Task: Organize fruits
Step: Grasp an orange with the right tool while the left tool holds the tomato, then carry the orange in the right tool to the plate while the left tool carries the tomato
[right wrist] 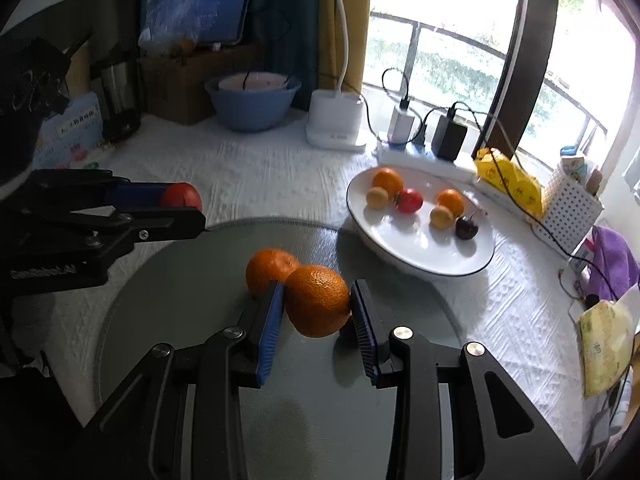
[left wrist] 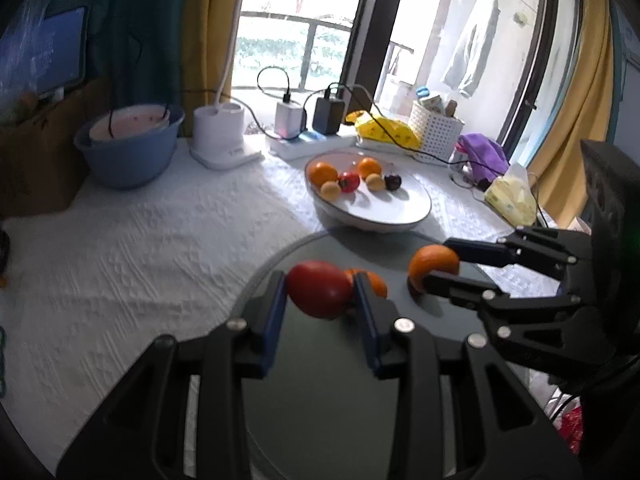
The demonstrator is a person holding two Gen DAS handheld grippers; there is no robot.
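While the left tongs [left wrist: 320,292] clamp the tomato [left wrist: 318,288] and the right tongs [right wrist: 318,304] clamp an orange [right wrist: 318,300], carry both level to the white plate [right wrist: 400,256] ahead, avoiding squeezing.

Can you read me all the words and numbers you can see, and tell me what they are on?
None can be read for sure.
Left gripper body: pale embossed lettering, too blurred.
Blue-and-white packet: printed characters, too small.
Screen: lines of text, too blurred.
White charging base: tiny mark, unreadable.
Yellow bag: small prints, unreadable.
Tissue pack: print, unreadable.
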